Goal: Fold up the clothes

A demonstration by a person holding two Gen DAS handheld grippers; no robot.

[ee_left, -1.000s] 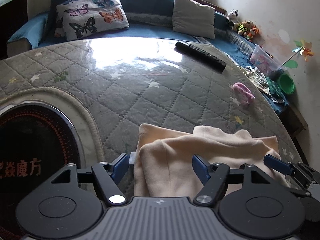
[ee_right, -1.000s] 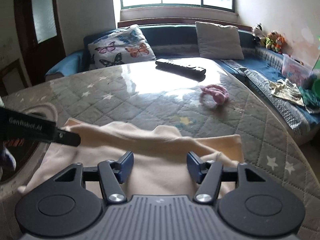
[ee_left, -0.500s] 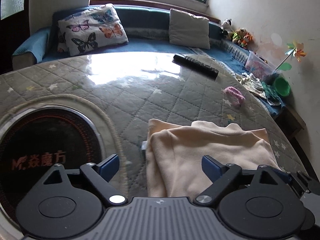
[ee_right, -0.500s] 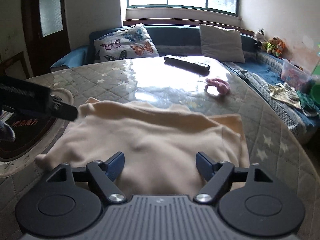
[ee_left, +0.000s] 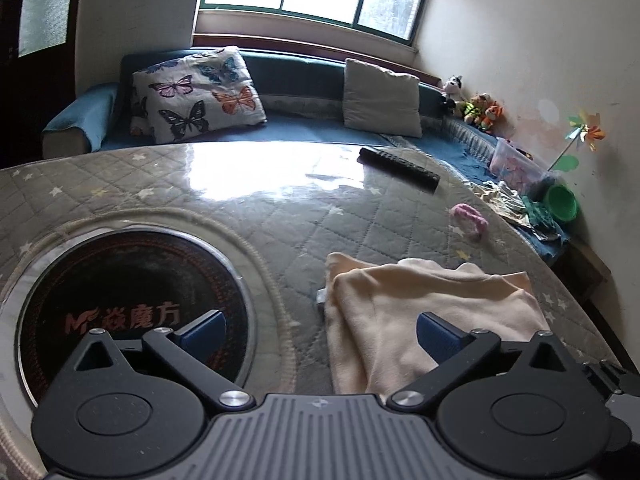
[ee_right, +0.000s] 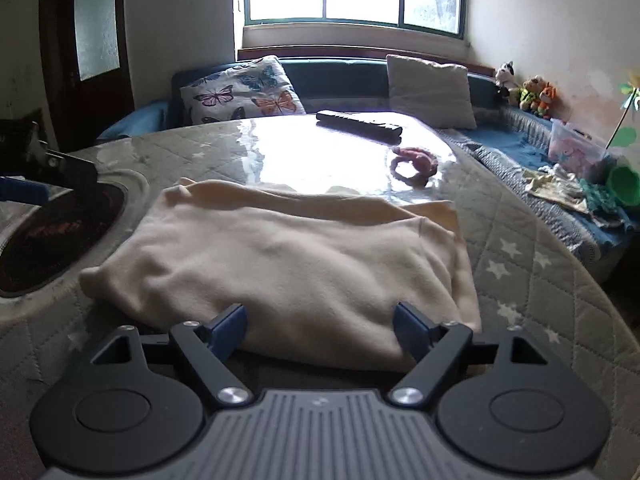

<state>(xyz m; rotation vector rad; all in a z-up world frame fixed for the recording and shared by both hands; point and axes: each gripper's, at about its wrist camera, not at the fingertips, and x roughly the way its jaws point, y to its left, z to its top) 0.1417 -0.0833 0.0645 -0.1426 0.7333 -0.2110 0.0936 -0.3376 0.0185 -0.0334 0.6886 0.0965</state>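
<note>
A cream fleece garment point(ee_right: 296, 264) lies folded in layers on the quilted round table point(ee_right: 532, 280). In the left wrist view the same garment point(ee_left: 424, 312) sits to the lower right. My left gripper point(ee_left: 320, 332) is open above the garment's left edge, holding nothing. My right gripper point(ee_right: 320, 326) is open just in front of the garment's near edge, its blue pads on either side of the fold but not closed on it. The left gripper's tip point(ee_right: 48, 176) shows at the left edge of the right wrist view.
A round black cooktop point(ee_left: 120, 304) is set into the table at the left. A black remote point(ee_left: 398, 168) and a pink hair tie point(ee_left: 468, 220) lie farther back. A blue sofa point(ee_left: 304, 128) with a butterfly cushion point(ee_left: 196, 92) stands behind; toys and a green bowl point(ee_left: 562, 202) are at the right.
Both grippers have opened wider and drawn back and up from the garment. The garment now lies flat on the table, let go by both.
</note>
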